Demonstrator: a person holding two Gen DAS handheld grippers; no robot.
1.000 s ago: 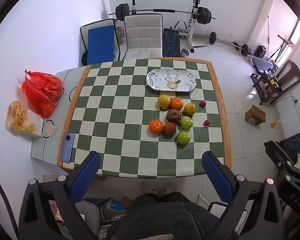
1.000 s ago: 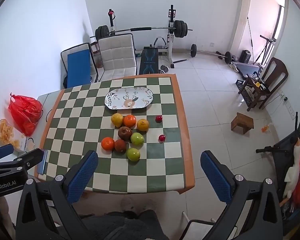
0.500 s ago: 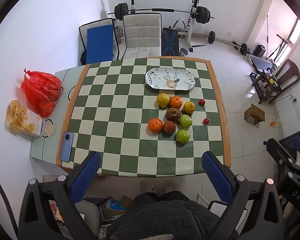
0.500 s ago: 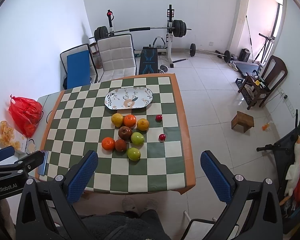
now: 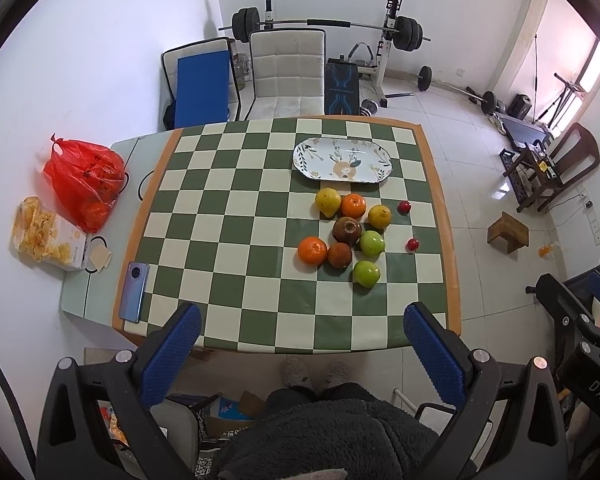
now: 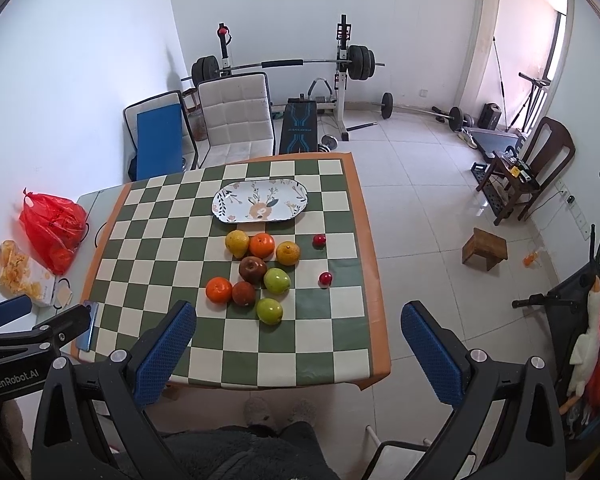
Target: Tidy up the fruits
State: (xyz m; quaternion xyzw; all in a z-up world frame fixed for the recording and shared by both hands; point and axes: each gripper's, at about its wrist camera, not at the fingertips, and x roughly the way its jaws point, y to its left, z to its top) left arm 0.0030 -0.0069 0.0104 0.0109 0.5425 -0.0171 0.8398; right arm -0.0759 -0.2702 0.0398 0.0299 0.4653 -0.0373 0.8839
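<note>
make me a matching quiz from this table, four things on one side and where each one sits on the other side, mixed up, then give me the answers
Things:
1. patterned plate
2. phone
3. red bag
4. nearest green apple

Places:
A. off the checkered cloth, on the bare table strip by the wall
B. front of the fruit cluster, closest to the person
C. far side of the cloth, beyond the fruit
D. near left edge of the cloth

Pairs: 1-C, 2-D, 3-A, 4-B
</note>
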